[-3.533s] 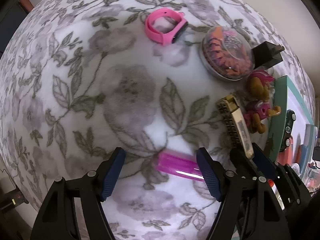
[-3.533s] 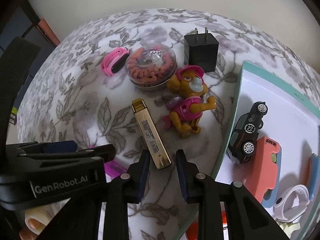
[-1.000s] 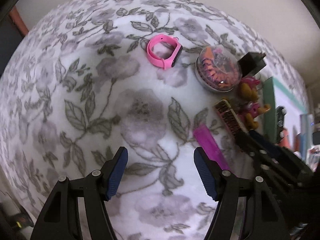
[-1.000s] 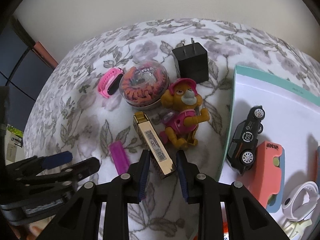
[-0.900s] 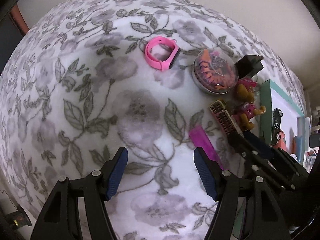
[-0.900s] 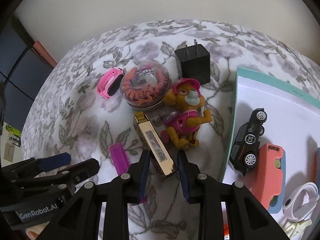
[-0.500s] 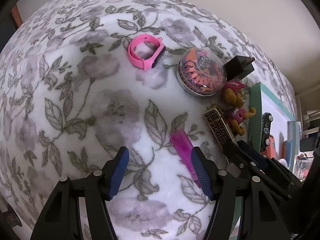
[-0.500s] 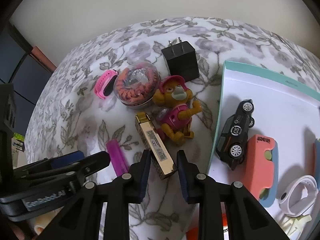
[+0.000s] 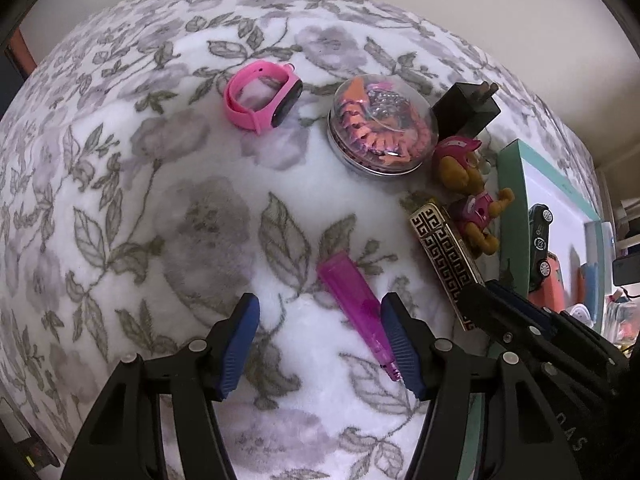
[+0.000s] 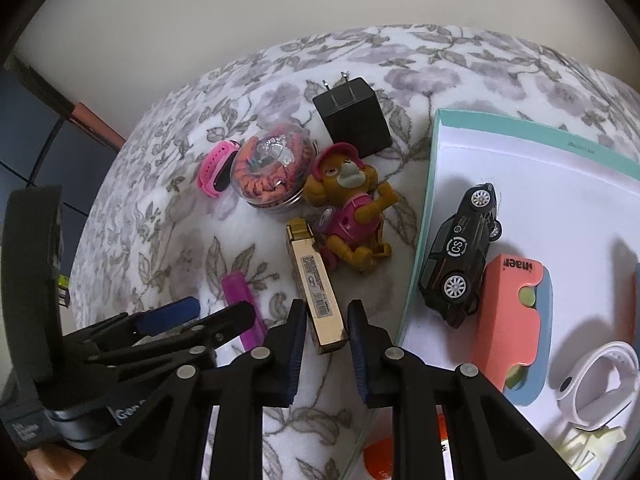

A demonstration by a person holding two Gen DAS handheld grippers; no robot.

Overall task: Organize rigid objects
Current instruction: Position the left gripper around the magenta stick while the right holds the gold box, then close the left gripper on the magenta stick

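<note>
The gold lighter (image 10: 320,300) lies flat on the floral blanket (image 9: 160,200), its near end set between the fingers of the right gripper (image 10: 327,322). Those fingers have just been closing and stand narrowly apart at the lighter's sides; whether the pads press on it cannot be told.

The left gripper (image 9: 320,320) is held about half open, nothing gripped. A magenta lighter (image 9: 354,300) lies slantwise between its fingers, its near end just beside the right-hand finger (image 9: 396,340); the jaws have just been closing a little.

Beyond the right gripper's fingers a toy dog figure (image 10: 348,204) lies touching the gold lighter's far end; past it are a clear domed tin (image 10: 272,176) filled with orange and black coiled hair ties, a pink fitness band (image 10: 216,168) and a black wall charger (image 10: 352,116).

To the right of the fingers a teal-rimmed white tray (image 10: 424,216) holds a black toy car (image 10: 460,252), a coral and blue case (image 10: 512,320) and a white wristband (image 10: 596,384).
</note>
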